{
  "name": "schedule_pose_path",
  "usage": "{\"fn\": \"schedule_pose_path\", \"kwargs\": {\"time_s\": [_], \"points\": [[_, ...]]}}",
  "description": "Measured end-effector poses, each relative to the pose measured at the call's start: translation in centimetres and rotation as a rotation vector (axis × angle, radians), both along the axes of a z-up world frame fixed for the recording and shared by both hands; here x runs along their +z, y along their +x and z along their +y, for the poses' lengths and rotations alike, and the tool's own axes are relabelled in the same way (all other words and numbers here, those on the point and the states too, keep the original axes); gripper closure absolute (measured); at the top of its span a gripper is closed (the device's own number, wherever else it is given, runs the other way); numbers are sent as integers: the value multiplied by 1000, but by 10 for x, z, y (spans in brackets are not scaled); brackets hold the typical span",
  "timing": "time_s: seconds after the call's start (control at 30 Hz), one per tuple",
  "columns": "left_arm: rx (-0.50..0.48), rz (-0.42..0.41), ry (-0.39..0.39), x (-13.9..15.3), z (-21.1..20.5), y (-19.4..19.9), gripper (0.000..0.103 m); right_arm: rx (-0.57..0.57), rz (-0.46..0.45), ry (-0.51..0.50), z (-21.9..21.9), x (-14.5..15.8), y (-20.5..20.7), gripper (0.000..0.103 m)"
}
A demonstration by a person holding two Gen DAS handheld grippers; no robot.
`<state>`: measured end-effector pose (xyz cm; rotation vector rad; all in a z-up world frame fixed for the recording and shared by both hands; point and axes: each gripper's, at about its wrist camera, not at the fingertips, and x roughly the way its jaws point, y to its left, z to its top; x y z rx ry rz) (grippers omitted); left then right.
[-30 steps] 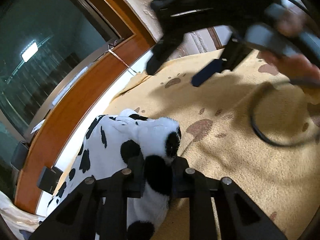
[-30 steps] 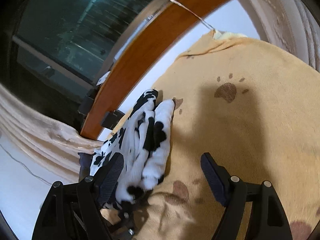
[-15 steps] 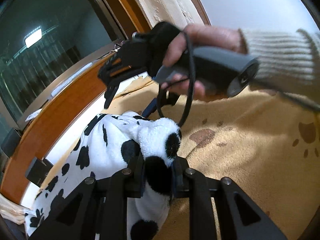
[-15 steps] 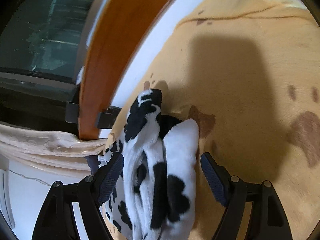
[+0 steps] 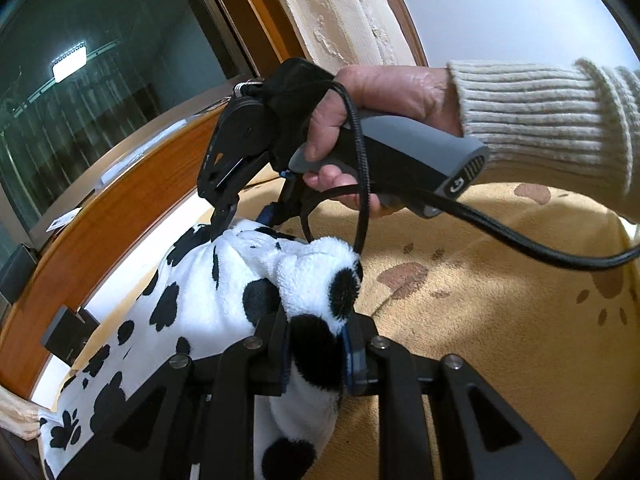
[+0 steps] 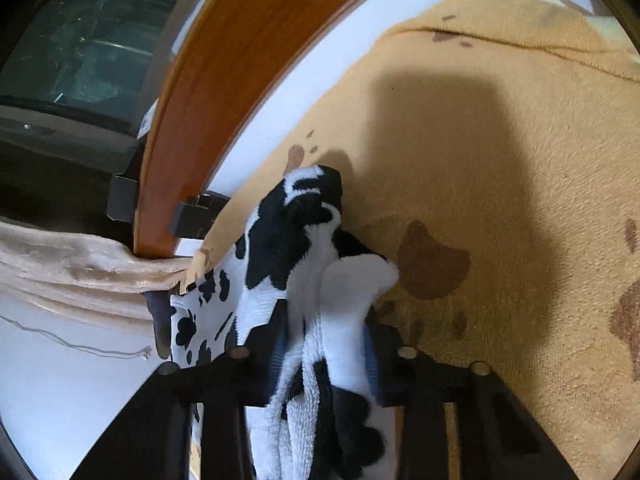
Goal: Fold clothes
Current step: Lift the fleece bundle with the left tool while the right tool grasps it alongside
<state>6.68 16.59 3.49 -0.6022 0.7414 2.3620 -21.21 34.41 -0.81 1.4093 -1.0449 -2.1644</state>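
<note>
Cow-print garment (image 5: 208, 296) in both grippers' jaws

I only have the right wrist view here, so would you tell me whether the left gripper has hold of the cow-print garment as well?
Observer: Yes. In the left wrist view the left gripper is shut on a black-spotted fold of the cow-print garment.
Operator: Thank you. Where is my right gripper relative to that grip?
Observer: The right gripper meets the garment at its far edge, beyond the left grip.
Operator: Is anything near the cloth that might snag?
Observer: A black cable loops down from the right gripper's handle, and its lowest part hangs right at the garment's fluffy fold.
Operator: And who is holding that handle?
Observer: A hand in a ribbed cream sleeve grips it.
</note>
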Motion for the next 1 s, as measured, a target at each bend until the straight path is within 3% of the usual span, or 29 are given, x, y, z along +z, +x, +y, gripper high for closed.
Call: {"fn": "schedule_pose_path", "kwargs": {"time_s": [0.27,0.43,0.83,1.0], "points": [[68,1,92,35,-33,5,81,-4,107,4,-14,42,6,74],[132,3,167,58,-64,11,81,37,177,7,-46,78,5,75],[376,50,372,85,-202,33,81,226,282,45,-184,133,-1,79],[465,-6,484,77,-266,40,81,318,284,91,-259,134,-7,79]]}}
